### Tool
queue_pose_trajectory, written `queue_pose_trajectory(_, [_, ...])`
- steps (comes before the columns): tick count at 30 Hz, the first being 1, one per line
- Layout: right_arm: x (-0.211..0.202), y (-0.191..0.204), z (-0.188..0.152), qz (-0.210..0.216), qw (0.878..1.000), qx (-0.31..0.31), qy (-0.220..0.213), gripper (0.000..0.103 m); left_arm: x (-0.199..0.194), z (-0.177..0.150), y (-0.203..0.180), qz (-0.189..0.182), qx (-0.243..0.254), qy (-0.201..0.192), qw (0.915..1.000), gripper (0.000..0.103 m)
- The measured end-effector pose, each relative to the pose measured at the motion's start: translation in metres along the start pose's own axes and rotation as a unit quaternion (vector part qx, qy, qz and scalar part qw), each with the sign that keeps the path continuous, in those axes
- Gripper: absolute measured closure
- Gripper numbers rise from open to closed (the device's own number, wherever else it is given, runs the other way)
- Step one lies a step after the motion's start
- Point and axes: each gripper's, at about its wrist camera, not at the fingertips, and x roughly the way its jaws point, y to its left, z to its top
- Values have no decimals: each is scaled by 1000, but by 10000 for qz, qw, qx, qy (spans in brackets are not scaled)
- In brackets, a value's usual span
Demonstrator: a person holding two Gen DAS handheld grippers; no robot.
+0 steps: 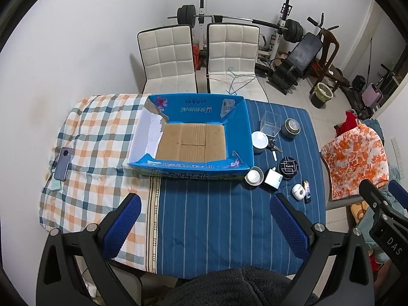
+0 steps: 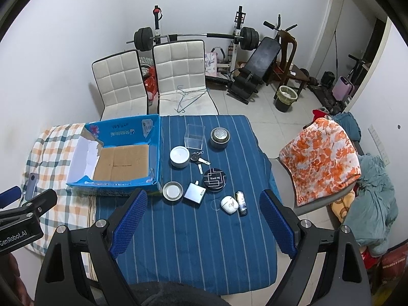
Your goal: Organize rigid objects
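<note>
Blue cardboard box [image 1: 190, 137] open-topped on the worktop [image 1: 216, 219], bare brown floor showing, nothing inside. Left hand-held gripper [image 1: 204, 225] held above the near worktop edge, aimed toward the box, blue-padded fingers [image 1: 122, 225] spread wide, nothing between them. Right hand-held gripper [image 2: 202, 220] likewise raised over the striped blue cloth [image 2: 193, 250], near and right of the box, jaws wide apart and empty.

Right of the box, all loose on the cloth: clear plastic cube [image 2: 195, 135] toward the far side, perforated-top tin [image 2: 220, 138] just beside it; white round jar [image 2: 179, 156] near the box wall; keys [image 2: 200, 161] touching or almost touching that jar. Nearer: shallow metal lid [image 2: 172, 190] just beside the box's near right corner, silver flat case [image 2: 194, 192] next to it, black round tin [image 2: 215, 179] lettered in white just beyond the case. White earbud case [image 2: 229, 204] and small dark lighter-shaped item [image 2: 241, 202] side by side, farthest right from the box.

Left of the box, phone [image 1: 63, 163] lying on checked orange-and-blue bedding [image 1: 97, 153]. Beyond the box, two white padded chairs [image 1: 168, 58], wire hangers [image 1: 236, 83] on one seat.
</note>
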Motion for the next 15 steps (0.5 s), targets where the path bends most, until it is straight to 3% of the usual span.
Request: queue_pose_trajectory(15, [-11,4,1,11,9999,10,-113,11,-13,3,6,40,5,-170,9998,0])
